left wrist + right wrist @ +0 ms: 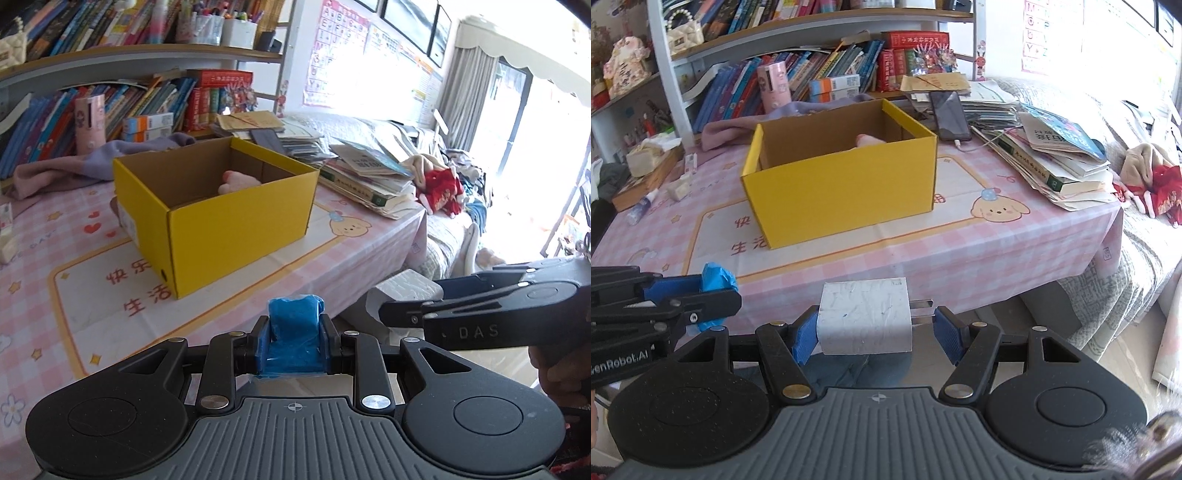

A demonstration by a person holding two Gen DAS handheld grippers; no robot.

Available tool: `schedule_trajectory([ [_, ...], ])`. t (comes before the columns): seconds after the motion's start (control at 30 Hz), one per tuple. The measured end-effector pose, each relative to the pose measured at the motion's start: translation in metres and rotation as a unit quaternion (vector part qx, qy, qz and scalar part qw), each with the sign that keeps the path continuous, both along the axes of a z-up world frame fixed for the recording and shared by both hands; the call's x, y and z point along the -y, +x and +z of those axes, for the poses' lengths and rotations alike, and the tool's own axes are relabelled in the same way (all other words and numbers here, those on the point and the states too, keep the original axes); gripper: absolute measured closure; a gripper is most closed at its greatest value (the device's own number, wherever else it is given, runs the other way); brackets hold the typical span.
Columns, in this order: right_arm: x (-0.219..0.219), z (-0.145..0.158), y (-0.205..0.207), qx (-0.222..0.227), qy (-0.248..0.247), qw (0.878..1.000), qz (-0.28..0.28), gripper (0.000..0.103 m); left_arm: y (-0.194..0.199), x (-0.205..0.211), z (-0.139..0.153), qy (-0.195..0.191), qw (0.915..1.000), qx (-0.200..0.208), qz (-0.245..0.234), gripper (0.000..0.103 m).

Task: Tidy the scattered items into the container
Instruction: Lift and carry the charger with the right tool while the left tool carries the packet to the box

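Observation:
An open yellow cardboard box (236,218) stands on the pink checked tablecloth; it also shows in the right wrist view (846,192). A pink soft item (238,181) lies inside it. My left gripper (293,332) is shut on a blue wrapped block (293,317), held above the table's near edge in front of the box. My right gripper (873,325) is shut on a white plug adapter (864,317) with metal prongs to the right, just off the table's near edge. Each gripper shows in the other's view, side by side.
A stack of books and papers (1060,155) with a phone (949,114) sits at the right of the table (997,251). A tissue box (646,158), a small bottle (641,210) and purple cloth (738,125) lie at left. Bookshelves stand behind; a sofa is on the right.

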State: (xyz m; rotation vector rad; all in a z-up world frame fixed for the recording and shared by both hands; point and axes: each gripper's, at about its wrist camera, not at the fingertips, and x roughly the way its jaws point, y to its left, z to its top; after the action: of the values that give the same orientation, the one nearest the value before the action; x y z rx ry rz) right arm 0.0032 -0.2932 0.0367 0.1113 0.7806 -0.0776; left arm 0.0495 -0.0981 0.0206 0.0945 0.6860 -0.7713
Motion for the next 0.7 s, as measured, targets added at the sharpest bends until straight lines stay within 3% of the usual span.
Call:
schedule_trajectory([
  [0.33, 0.008, 0.003, 0.037, 0.027, -0.006, 0.999, 0.019, 0.040, 0.031, 0.011, 0.008, -0.008, 0.9995, 0.029, 0.007, 0.078],
  [0.7, 0.023, 0.038, 0.100, 0.102, -0.027, 0.991, 0.079, 0.040, 0.078, 0.034, 0.040, -0.014, 0.9947, 0.093, 0.041, 0.078],
])
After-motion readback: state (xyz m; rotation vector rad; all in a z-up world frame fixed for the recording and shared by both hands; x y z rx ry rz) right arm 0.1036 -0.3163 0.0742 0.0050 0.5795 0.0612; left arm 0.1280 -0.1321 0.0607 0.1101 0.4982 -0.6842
